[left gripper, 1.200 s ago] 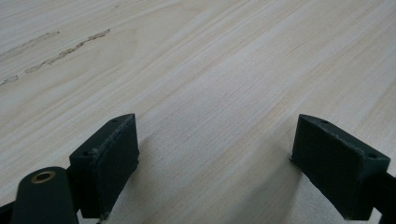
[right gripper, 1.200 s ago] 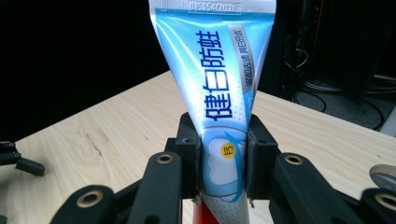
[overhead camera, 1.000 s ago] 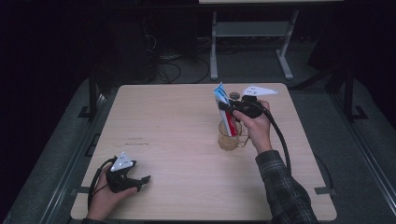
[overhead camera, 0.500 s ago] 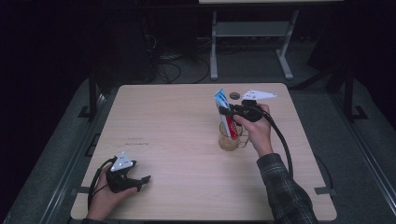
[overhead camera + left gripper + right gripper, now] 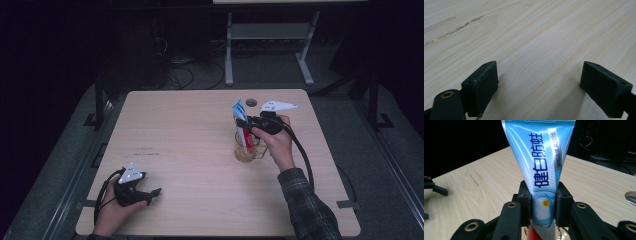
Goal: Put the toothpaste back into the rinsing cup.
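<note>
Right gripper (image 5: 543, 213): jaws closed on a blue toothpaste tube (image 5: 540, 165), pads pressing its lower body from both sides.
Left gripper (image 5: 539, 87): jaws wide apart, nothing between them, bare wood below.
Right hand (image 5: 277, 145): raised over the right half of the table, gripper level and aimed toward the person's left.
Left hand (image 5: 112, 212): resting at the near left edge, gripper low on the wood.
Tube: upright, long axis near vertical, flat crimped end up, red lower end down inside a glass mug (image 5: 246, 148).
Mug: stands on the table, just beside the right hand.
Surface: pale wooden table (image 5: 185, 130).
Room: dark, grey floor, cables (image 5: 182, 75) and a metal stand (image 5: 265, 37) behind.
</note>
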A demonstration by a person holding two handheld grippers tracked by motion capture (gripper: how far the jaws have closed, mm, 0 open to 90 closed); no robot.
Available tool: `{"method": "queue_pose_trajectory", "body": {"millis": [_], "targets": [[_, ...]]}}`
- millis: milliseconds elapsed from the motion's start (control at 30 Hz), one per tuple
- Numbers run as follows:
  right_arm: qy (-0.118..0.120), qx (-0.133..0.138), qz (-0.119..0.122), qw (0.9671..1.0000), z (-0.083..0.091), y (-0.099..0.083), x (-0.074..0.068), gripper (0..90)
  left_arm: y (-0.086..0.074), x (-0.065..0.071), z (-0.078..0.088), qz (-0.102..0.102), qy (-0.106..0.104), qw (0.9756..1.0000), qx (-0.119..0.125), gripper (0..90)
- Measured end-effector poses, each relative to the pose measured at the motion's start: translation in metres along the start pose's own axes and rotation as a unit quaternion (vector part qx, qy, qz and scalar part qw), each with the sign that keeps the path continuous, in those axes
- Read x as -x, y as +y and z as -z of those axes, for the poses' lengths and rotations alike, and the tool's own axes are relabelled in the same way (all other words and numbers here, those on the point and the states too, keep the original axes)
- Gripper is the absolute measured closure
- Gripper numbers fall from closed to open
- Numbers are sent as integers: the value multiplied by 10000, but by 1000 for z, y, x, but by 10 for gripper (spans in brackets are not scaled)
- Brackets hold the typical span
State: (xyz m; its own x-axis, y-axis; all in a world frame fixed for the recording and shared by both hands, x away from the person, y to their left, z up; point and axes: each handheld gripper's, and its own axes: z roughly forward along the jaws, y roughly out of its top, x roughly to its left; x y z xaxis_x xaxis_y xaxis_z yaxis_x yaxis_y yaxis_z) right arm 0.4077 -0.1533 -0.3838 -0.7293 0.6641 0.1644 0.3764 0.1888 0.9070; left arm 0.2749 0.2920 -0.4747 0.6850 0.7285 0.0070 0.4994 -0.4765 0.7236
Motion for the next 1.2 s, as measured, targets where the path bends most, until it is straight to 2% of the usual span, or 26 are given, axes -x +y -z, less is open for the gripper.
{"method": "queue_pose_trajectory", "body": {"millis": [600, 867, 1033, 1200], "targets": [[2, -252, 126, 9996, -2, -4, -2, 704, 0, 1, 0, 2, -7, 10000, 4, 138], [26, -278, 85, 9996, -3, -5, -2, 680, 0, 1, 0, 1, -9, 10000, 4, 138], [78, -185, 56, 9998, -1, -2, -3, 547, 0, 1, 0, 2, -9, 10000, 4, 138], [-39, -250, 56, 9997, 3, -3, -3, 427, 0, 1, 1, 0, -5, 10000, -1, 138]]}}
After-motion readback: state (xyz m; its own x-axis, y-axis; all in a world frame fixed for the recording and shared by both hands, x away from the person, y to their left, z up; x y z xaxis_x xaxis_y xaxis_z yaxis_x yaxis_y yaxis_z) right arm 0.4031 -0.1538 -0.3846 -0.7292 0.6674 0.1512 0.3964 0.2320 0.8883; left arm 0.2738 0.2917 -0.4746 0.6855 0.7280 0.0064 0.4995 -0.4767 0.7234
